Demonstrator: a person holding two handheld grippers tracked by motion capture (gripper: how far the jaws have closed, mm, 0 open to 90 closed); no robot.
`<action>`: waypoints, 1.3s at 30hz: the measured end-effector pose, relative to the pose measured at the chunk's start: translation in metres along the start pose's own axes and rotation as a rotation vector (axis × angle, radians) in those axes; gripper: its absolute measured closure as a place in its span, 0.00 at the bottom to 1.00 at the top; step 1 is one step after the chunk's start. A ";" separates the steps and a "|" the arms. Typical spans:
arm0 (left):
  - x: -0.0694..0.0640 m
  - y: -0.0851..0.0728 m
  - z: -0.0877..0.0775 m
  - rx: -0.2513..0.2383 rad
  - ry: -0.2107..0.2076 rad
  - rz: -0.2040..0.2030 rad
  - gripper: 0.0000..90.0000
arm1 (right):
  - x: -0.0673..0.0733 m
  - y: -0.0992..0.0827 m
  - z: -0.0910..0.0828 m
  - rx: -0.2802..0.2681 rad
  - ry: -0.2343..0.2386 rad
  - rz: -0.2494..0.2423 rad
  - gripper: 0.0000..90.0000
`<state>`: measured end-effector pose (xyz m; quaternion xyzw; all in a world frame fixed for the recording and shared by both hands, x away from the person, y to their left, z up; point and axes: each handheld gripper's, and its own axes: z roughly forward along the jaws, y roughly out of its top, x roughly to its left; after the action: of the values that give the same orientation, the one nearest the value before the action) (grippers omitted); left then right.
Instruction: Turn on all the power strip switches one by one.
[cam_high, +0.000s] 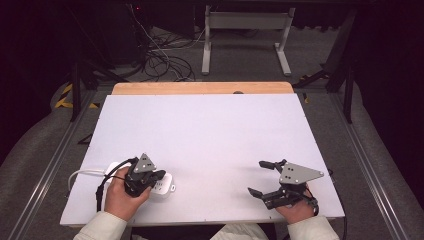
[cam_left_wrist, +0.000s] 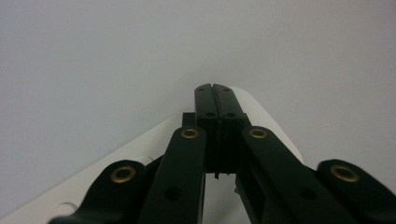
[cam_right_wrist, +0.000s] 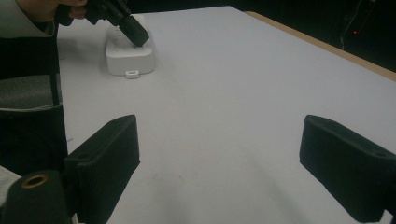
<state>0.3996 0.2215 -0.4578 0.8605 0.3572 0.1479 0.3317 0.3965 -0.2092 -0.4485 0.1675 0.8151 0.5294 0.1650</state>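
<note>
Left gripper (cam_high: 159, 175), jaws pressed together, tips resting on top of the white power strip (cam_high: 162, 186) directly beneath. Strip's long axis runs back toward the hand. Right gripper (cam_high: 262, 177) gapes wide, well apart.

The power strip (cam_high: 162, 186) lies on the counter (cam_high: 210, 135) at its near left corner; the left hand-held gripper (cam_high: 159, 175) rests on the strip, and the right hand-held gripper (cam_high: 261, 177) sits well right of it.

One white power strip (cam_high: 161, 184) lies under the left claw (cam_high: 159, 175), with one white cable (cam_high: 82, 173) behind it. Two claws in all; the right claw (cam_high: 261, 177) stands well apart, over one desk (cam_high: 210, 135).
</note>
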 end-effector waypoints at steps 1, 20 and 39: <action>0.001 0.000 0.000 -0.002 0.001 -0.004 1.00 | 0.000 0.000 0.000 0.000 0.000 0.000 0.14; 0.003 -0.002 0.001 -0.003 -0.016 -0.024 1.00 | 0.000 0.000 0.001 0.004 -0.002 0.003 0.14; -0.001 -0.001 -0.007 -0.062 0.024 0.004 1.00 | 0.000 0.000 -0.001 -0.005 -0.003 0.003 0.14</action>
<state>0.3944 0.2245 -0.4532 0.8488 0.3545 0.1698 0.3537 0.3964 -0.2104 -0.4482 0.1691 0.8132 0.5316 0.1657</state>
